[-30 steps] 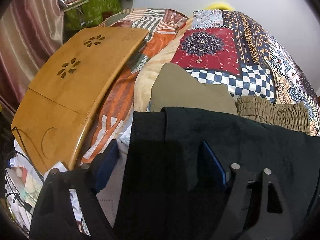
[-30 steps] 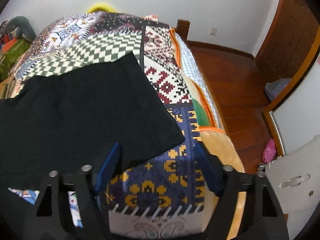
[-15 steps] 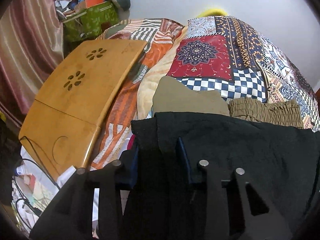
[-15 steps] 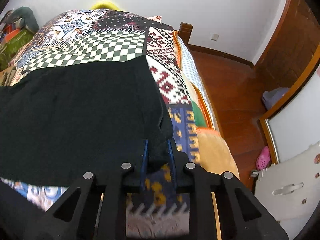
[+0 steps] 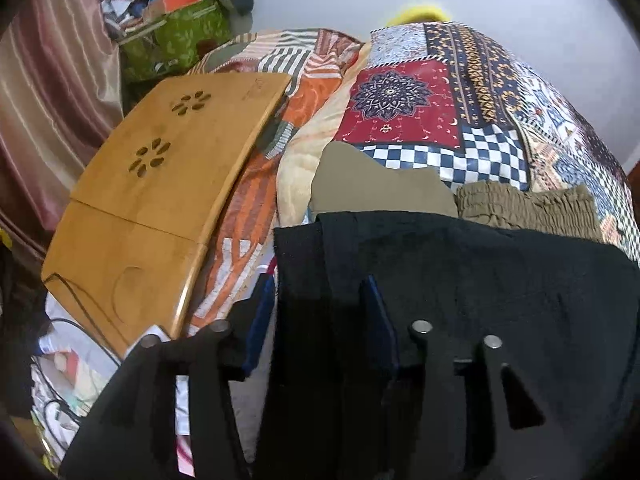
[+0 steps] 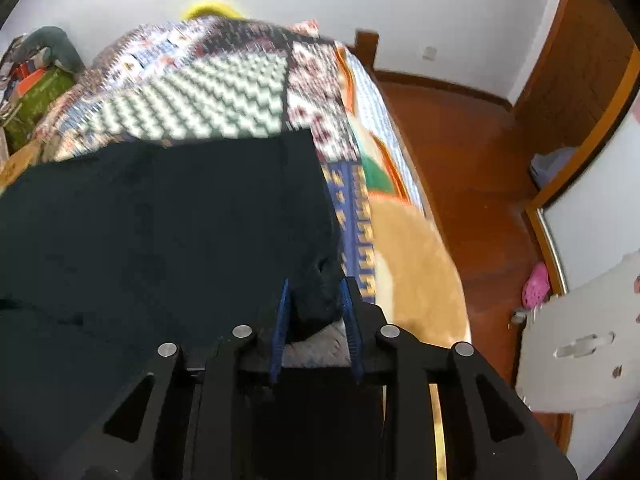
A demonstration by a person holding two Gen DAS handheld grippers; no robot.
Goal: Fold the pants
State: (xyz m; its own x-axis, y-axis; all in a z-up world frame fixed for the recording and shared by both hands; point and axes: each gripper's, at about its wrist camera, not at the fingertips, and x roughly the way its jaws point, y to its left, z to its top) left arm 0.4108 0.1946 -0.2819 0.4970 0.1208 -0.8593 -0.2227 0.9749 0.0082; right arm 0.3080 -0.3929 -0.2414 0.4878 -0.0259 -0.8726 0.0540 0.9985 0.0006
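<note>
The black pants [image 6: 168,232] lie bunched between each downward-tilted hand-held gripper's opening jaws: right [image 6: 316,312] clamped on a corner, left [image 5: 320,320] astride the edge.

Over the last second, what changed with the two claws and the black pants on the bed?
Both claws went from wide open to closing around the black pants. The left claw took the edge near the wooden lap desk; the right claw took the opposite corner, which now bunches between its fingers. Both now have their jaws opening slightly, cloth between them. The olive garment and patchwork quilt stayed put.
</note>
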